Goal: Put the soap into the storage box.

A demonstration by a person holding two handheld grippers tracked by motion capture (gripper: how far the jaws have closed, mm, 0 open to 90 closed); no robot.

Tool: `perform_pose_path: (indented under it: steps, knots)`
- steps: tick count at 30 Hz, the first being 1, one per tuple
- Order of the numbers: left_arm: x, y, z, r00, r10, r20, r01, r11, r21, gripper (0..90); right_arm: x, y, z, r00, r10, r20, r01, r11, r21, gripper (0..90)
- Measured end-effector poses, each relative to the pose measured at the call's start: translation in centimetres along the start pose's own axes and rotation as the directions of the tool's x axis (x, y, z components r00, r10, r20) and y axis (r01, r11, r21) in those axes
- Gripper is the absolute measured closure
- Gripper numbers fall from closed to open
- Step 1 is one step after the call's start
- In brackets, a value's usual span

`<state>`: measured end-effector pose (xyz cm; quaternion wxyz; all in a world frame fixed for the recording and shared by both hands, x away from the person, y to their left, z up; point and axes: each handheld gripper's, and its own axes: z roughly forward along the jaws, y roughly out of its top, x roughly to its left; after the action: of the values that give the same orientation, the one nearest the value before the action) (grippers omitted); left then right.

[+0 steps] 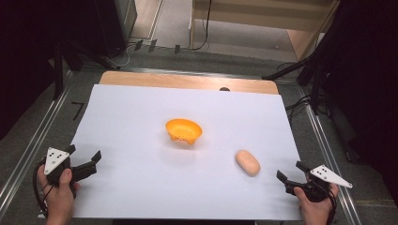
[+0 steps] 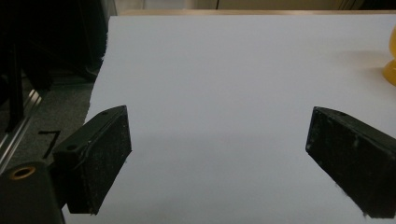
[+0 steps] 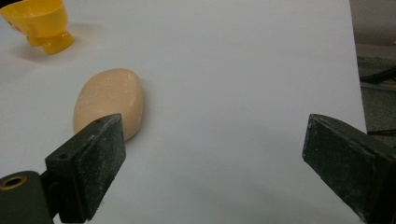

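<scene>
Orange bowl point(image 1: 183, 131) and tan bread roll point(image 1: 247, 162) on white sheet point(image 1: 141, 117) over wooden table point(image 1: 187, 80), both grippers' jaws apart

Illumination is even and diffuse from overhead. The white sheet point(image 1: 141, 117) reads bright without glare; the surroundings beyond the table fall to near black. Shadows are soft: a faint one lies beside the orange bowl point(image 1: 183, 131) and under the tan oval object point(image 3: 109, 100). The high view is slightly soft. In both gripper views, the near jaws are mildly blurred.
</scene>
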<state>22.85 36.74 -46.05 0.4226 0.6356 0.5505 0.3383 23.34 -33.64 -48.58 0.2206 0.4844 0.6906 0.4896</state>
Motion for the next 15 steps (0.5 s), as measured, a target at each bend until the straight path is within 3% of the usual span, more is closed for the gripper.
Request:
perform_pose_path:
  steps: [6,9,15]
  knots:
    - [0.0,0.0,-0.1,1.0000,0.006,0.002,-0.006,1.0000,-0.005,7.4,0.6,0.6,0.5,0.9998,-0.011,0.016,0.011,0.999,0.035,9.2]
    - [0.0,0.0,0.0,1.0000,0.005,-0.002,-0.005,1.0000,-0.001,7.4,1.2,1.1,1.0,0.9985,-0.055,-0.007,0.055,0.995,0.078,14.5]
    - [-0.1,0.0,0.0,1.0000,0.009,-0.003,-0.009,1.0000,-0.003,7.4,2.1,2.1,2.2,0.9930,-0.117,0.018,0.111,0.971,0.210,17.2]
